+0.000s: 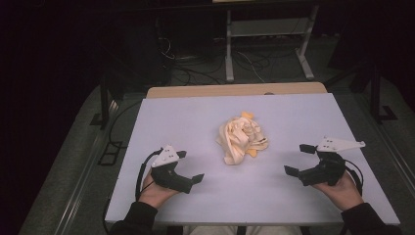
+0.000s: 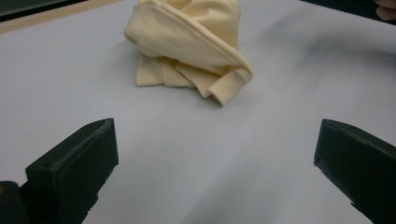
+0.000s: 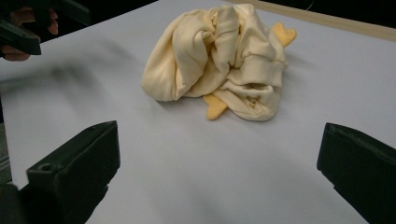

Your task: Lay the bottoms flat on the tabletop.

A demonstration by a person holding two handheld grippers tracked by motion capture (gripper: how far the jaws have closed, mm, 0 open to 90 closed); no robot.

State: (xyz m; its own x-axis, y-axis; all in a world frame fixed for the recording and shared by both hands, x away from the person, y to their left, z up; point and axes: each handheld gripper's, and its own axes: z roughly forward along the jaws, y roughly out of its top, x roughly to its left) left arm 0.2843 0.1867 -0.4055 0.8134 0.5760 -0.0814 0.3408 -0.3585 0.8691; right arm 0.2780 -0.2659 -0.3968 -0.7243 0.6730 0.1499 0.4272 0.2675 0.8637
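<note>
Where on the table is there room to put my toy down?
The table is bare along its far edge behind the crumpled yellow cloth, and at both far corners. Nearer, the left gripper and right gripper flank the cloth, so it's tighter.

The lit table (image 1: pixel 293 196) stands bright against dark surroundings, with soft shadows and slightly blurred, grainy close views.

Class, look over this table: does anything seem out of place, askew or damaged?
Only the cloth: a pale yellow garment lies crumpled in a heap mid-table, not flat or folded, with darker yellow bits poking out at its edges. No damage or spill shows. Both grippers, left and right, sit open, apart from it.
</note>
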